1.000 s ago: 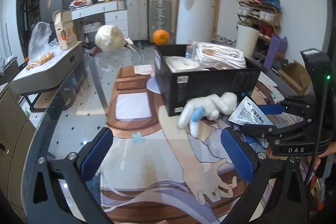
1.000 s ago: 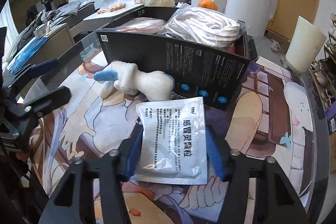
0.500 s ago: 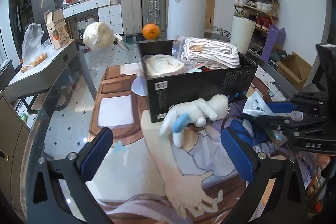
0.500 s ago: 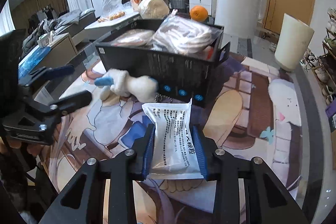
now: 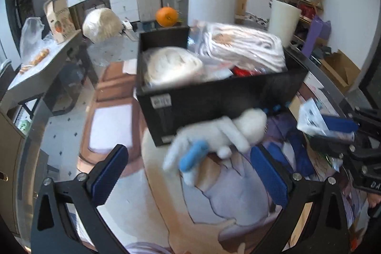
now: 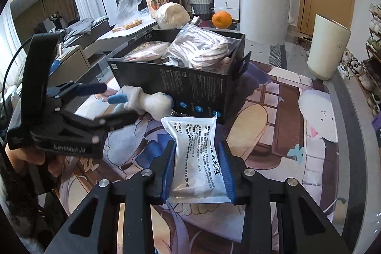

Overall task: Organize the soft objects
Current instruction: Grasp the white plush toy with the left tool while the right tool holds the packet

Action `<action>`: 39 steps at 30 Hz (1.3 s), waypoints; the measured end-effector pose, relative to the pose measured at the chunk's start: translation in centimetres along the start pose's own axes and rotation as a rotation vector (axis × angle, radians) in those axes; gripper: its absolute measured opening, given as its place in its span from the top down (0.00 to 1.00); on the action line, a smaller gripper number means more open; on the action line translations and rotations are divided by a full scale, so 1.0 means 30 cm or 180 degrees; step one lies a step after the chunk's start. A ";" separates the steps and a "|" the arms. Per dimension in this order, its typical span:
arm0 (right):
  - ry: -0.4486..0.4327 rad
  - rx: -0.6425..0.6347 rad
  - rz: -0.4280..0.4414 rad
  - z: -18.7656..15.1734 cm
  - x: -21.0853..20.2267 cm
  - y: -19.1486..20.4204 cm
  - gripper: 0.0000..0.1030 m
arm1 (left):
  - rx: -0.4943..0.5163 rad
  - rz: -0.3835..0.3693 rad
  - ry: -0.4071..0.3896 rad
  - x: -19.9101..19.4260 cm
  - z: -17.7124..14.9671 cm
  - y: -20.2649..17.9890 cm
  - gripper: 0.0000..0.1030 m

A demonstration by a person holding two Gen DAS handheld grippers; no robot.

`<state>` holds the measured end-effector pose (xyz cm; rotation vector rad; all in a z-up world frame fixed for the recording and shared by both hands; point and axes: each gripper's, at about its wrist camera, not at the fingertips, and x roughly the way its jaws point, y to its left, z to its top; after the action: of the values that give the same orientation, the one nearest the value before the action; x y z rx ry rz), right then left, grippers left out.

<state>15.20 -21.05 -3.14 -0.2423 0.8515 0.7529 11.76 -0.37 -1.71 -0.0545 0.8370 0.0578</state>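
A white plush toy with a blue part point(image 5: 214, 139) point(image 6: 145, 100) lies on the printed mat against the front of a black box point(image 5: 214, 99) point(image 6: 190, 85). The box holds bagged white soft items point(image 5: 243, 49) point(image 6: 200, 47). My left gripper point(image 5: 190, 173) point(image 6: 112, 101) is open, its blue pads either side of the toy without touching it. My right gripper point(image 6: 198, 170) point(image 5: 333, 132) is shut on a white printed sachet point(image 6: 197, 156) point(image 5: 309, 116), held above the mat in front of the box.
An orange point(image 5: 166, 16) point(image 6: 222, 19) and a bagged cream bundle point(image 5: 102, 24) point(image 6: 172, 16) lie on the glass table behind the box. A grey side table point(image 5: 42, 63) stands left. A white bin point(image 6: 328, 47) and shoe rack stand right.
My right gripper closed on the sachet and lifted it off the mat. My left gripper moved forward and higher, bringing the plush toy between its open pads.
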 end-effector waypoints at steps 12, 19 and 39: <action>0.0006 0.0027 -0.0002 0.000 -0.003 -0.002 0.66 | 0.0056 -0.0182 0.0164 0.042 0.004 -0.024 0.19; -0.0028 -0.0010 -0.0074 0.004 -0.018 0.009 0.66 | 0.0135 -0.0326 0.0094 -0.001 -0.022 -0.020 0.54; -0.0074 -0.0091 -0.0079 0.013 -0.041 0.044 0.65 | 0.0168 -0.0334 0.0030 -0.079 -0.079 0.024 0.35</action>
<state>14.00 -20.52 -1.84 -0.2687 0.8148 0.7437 8.37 0.10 -1.53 -0.0490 0.8435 -0.0631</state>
